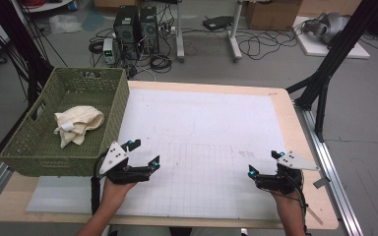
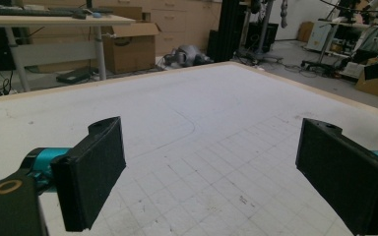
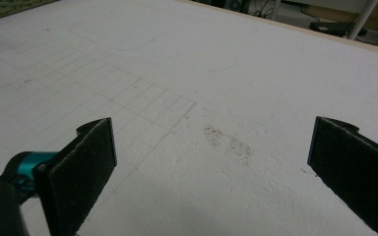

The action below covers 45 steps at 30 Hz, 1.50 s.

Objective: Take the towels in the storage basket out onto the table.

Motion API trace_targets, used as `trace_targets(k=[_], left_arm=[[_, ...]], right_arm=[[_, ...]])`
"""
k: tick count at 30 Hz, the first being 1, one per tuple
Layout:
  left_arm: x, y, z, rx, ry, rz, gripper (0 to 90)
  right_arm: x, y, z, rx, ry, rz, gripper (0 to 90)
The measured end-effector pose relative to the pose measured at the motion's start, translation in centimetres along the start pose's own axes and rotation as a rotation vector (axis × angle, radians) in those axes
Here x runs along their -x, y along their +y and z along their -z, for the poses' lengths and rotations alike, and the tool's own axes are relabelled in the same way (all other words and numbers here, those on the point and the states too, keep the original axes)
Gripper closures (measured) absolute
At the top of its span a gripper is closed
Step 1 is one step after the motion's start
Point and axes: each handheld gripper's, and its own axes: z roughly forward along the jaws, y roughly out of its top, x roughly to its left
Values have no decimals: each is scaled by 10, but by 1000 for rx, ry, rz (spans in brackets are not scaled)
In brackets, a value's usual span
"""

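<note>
No writing or label can be read anywhere. A green woven basket [image 1: 39, 142] sits at the left edge of the surface [image 1: 295, 123], its long axis running near to far, and holds a crumpled cream cloth [image 1: 78, 125]. Just right of its near corner, the left gripper [image 1: 145, 153] has its jaws wide apart, gripping nothing. At near right, the right gripper [image 1: 265, 164] is likewise spread and empty over the white gridded mat [image 1: 206, 128].

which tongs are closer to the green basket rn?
Left. The left tongs hover just off the green basket, by its near right corner. The right tongs are far across the white mat, near the table's right edge. Both open, empty.
</note>
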Motion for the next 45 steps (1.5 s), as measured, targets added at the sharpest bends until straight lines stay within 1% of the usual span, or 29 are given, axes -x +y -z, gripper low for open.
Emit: trace_targets(k=[10,13,15,19,22,23,24,25,28,30,32,33,35,36,37,38,40,41,42,43,44,45], left_arm=[[4,1,-3,-4,-16,-4,116],[5,3,-4,-4,-22,-5,116],[6,6,-4,-4,-33,-1,116],[9,18,-1,21,-50,1,116],[11,26,4,27,-54,-2,116],[10,32,8,27,-56,7,116],[10,32,8,27,-56,7,116],[8,36,10,33,-57,15,116],[4,48,16,41,-47,33,117],[-1,62,26,70,-27,9,117],[-8,74,33,88,-22,-4,117],[-13,80,37,95,-23,-3,117],[-25,94,47,107,-11,0,117],[-30,99,50,111,-6,-6,117],[-38,107,57,117,11,-27,117],[-44,111,60,117,21,-39,117],[-66,121,68,112,53,-42,117],[-74,123,70,107,66,-42,117],[-88,127,72,97,94,-48,117],[-100,129,74,90,114,-44,116],[-110,130,75,87,130,-29,116],[-124,130,75,78,154,-10,116]], right_arm=[[2,-1,1,5,-1,-5,36],[2,-2,1,8,4,-17,36],[3,-2,1,12,6,-17,36],[4,-2,5,15,3,-19,36],[4,-2,6,17,1,-25,36],[3,-1,8,23,-2,-28,36],[3,-1,8,23,-2,-28,36],[2,-1,8,24,-1,-26,36],[2,0,9,21,0,-28,36],[2,0,9,26,2,-30,36],[2,0,8,21,2,-34,36],[2,0,8,21,2,-34,36],[1,1,9,25,6,-28,36],[1,1,9,25,6,-28,36],[2,1,11,26,3,-20,36],[2,1,11,26,3,-20,36],[2,0,10,19,3,-30,36],[2,0,9,20,1,-28,36],[2,0,9,19,3,-25,36],[-1,1,7,16,7,-16,36],[-1,1,7,16,7,-16,36],[-1,1,7,16,10,-16,36]])
